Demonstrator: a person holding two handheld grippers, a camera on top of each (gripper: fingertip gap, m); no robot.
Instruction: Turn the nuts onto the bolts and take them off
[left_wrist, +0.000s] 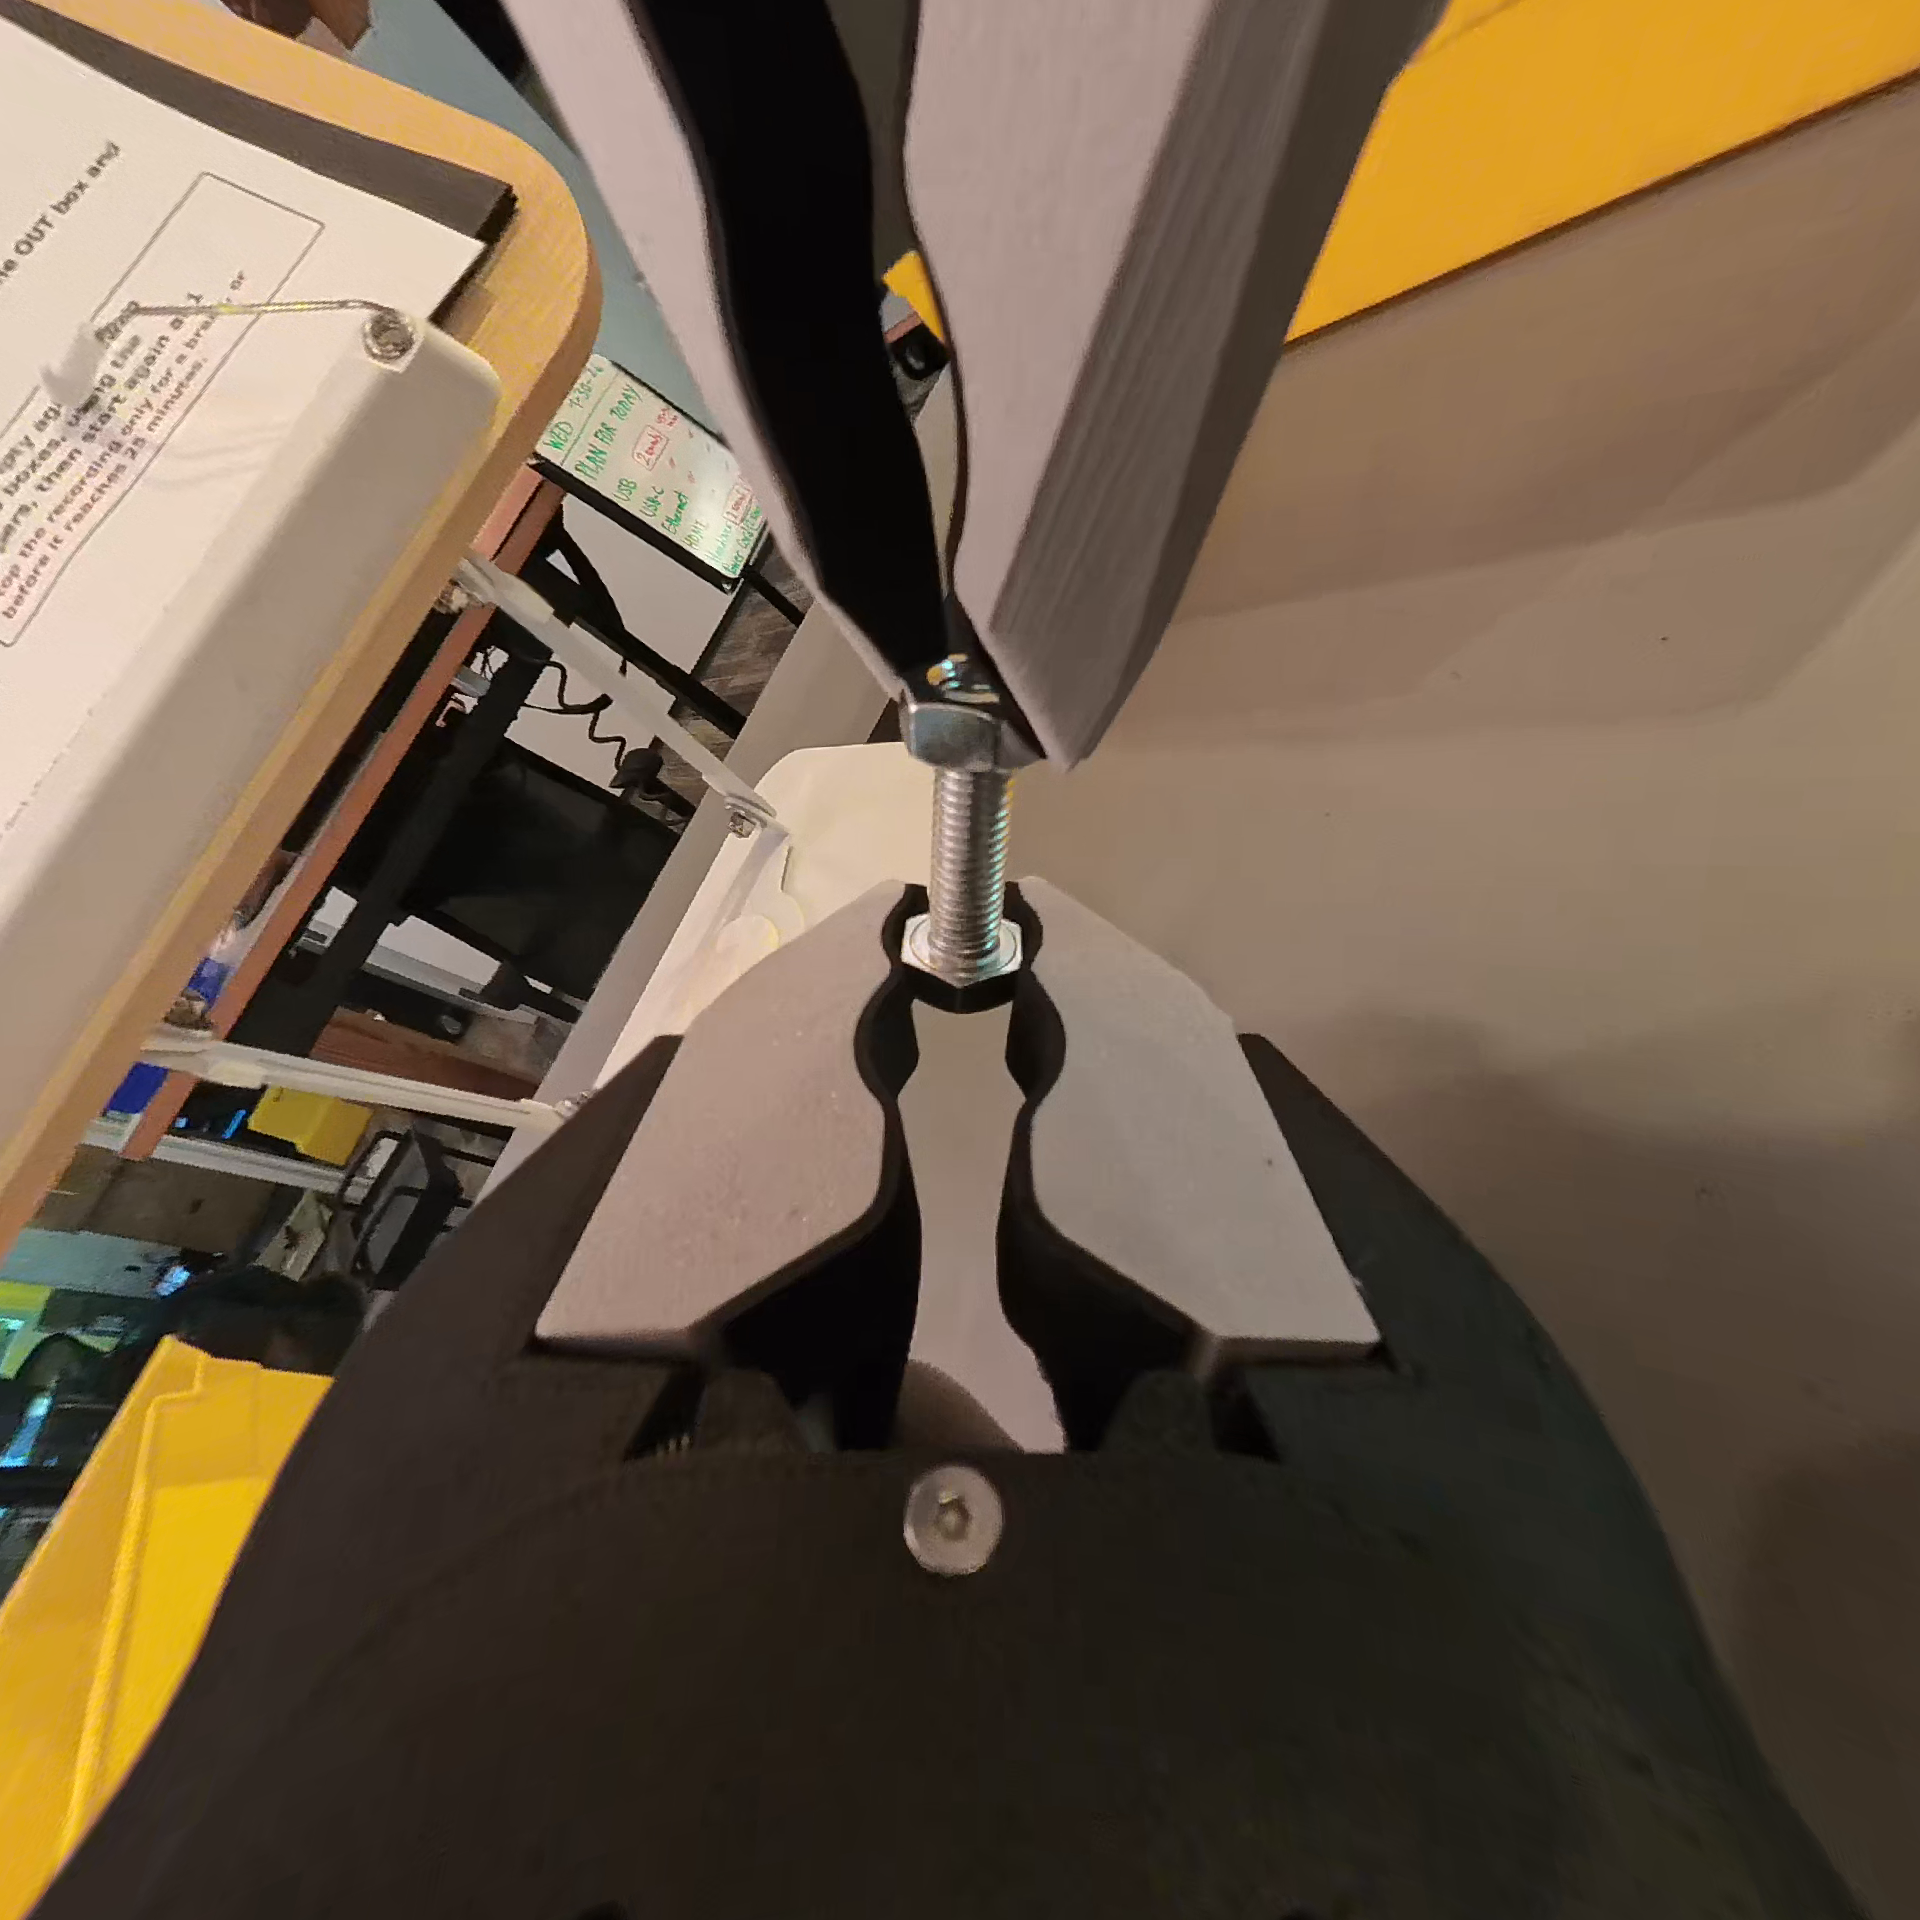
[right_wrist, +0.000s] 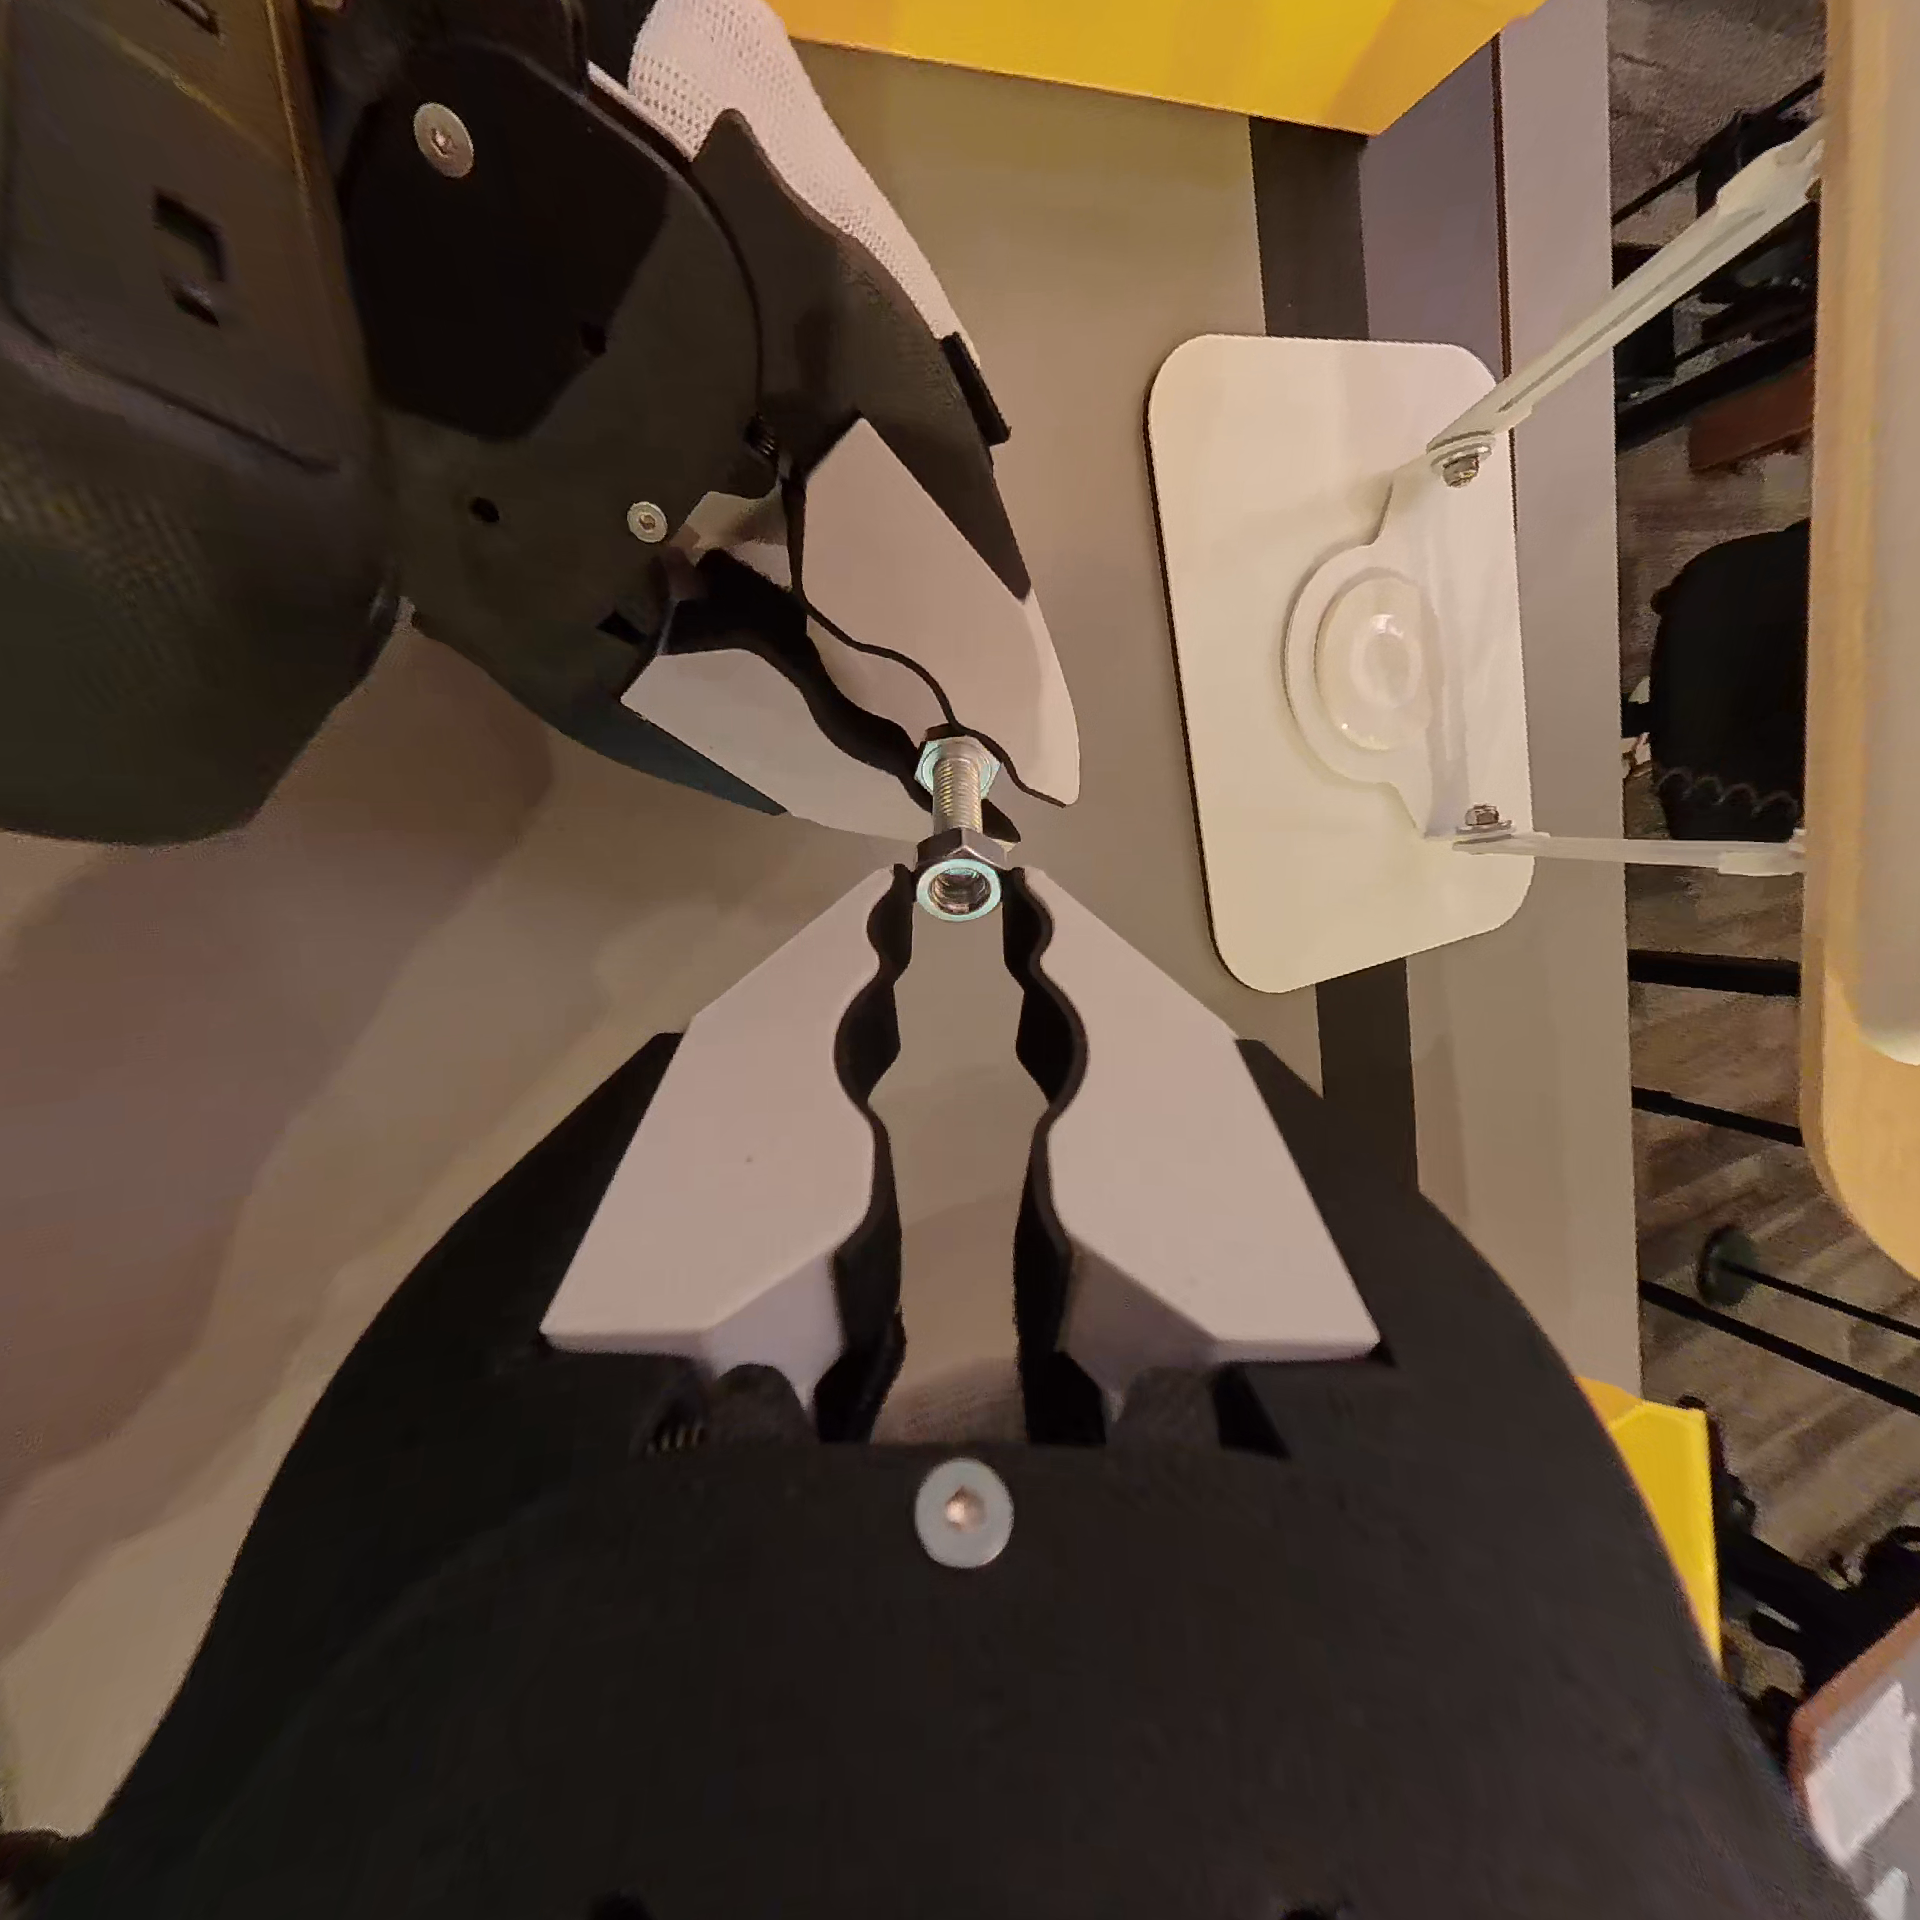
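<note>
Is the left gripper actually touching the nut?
Touching: left wrist view shows the left gripper jaws closed against both sides of the nut on the bolt.

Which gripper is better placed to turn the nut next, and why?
Left, probably. The left gripper is already shut on the nut, which sits on the thread of the bolt. The right gripper clamps the bolt's head end, so it is better suited to holding the bolt steady.
</note>
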